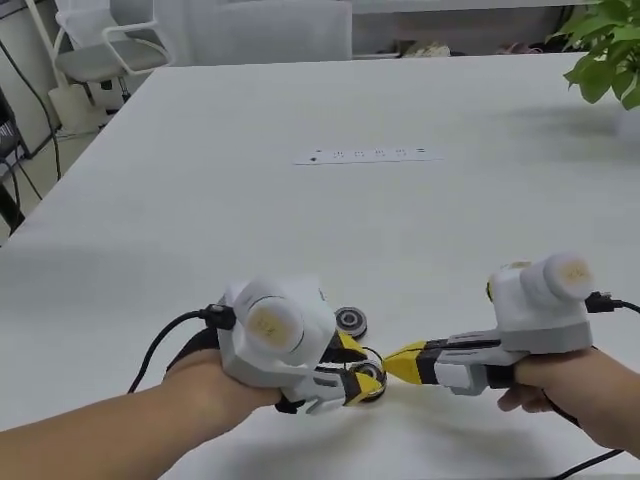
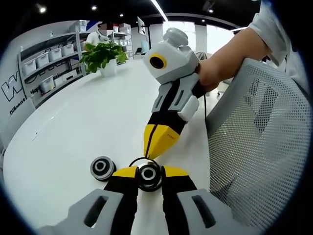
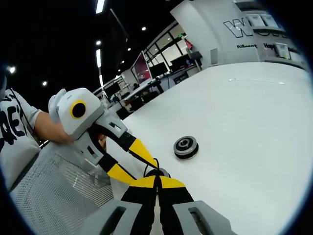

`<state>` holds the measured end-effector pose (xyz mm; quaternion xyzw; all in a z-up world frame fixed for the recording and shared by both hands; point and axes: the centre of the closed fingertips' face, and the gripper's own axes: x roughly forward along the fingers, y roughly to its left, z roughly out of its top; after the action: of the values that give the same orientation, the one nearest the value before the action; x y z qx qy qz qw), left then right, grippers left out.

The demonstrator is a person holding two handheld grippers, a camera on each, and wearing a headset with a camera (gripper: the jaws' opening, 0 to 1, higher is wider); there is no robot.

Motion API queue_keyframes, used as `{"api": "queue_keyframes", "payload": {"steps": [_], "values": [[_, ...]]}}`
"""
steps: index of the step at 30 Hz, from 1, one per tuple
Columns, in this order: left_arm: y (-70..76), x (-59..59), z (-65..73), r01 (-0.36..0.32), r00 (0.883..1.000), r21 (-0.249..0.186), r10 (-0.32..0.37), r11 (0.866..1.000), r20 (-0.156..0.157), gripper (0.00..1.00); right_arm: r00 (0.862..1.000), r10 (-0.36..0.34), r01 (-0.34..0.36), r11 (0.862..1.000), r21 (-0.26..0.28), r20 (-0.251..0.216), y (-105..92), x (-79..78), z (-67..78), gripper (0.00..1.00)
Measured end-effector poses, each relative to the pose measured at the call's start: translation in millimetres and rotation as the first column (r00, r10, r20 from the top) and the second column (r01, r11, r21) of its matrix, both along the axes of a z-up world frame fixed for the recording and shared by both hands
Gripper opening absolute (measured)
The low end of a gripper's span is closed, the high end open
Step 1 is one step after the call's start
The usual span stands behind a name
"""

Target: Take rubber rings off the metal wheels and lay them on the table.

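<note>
The left tool is clamped on a wheel, its yellow jaws spread only as wide as the wheel and pressing it from both sides, low over the white table. The right tool meets it tip to tip. Its jaws are drawn together, nipping a thin black ring that arcs up off the wheel's edge, part still on the wheel. A second wheel lies flat on the table just beside the left tool, touched by neither tool.
</note>
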<state>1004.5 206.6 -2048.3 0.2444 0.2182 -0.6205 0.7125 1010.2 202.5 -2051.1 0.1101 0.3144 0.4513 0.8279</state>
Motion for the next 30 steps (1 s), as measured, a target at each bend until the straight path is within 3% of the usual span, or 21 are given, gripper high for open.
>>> {"api": "queue_keyframes", "payload": {"steps": [7, 14, 24, 30], "values": [[2.5, -5.1, 11.8, 0.002, 1.000, -0.025, -0.002, 1.000, -0.029, 0.21, 1.000, -0.002, 0.002, 1.000, 0.016, 0.001, 0.2, -0.5, 3.2, 0.00], [6.9, -6.6, 29.6, -0.027, 0.998, -0.080, 0.022, 0.996, -0.055, 0.28, 1.000, -0.012, 0.012, 0.999, 0.037, 0.007, -0.4, 1.1, 9.9, 0.00], [25.0, -4.9, 55.4, -0.086, 0.994, -0.131, 0.076, 0.988, -0.080, 0.42, 1.000, -0.012, 0.011, 0.999, 0.049, 0.015, 1.8, 2.2, 19.2, 0.00], [44.7, -0.5, 67.1, -0.133, 0.988, -0.143, 0.120, 0.981, -0.097, 0.55, 1.000, 0.001, -0.002, 0.999, 0.052, 0.020, 5.8, 3.5, 23.6, 0.00]]}}
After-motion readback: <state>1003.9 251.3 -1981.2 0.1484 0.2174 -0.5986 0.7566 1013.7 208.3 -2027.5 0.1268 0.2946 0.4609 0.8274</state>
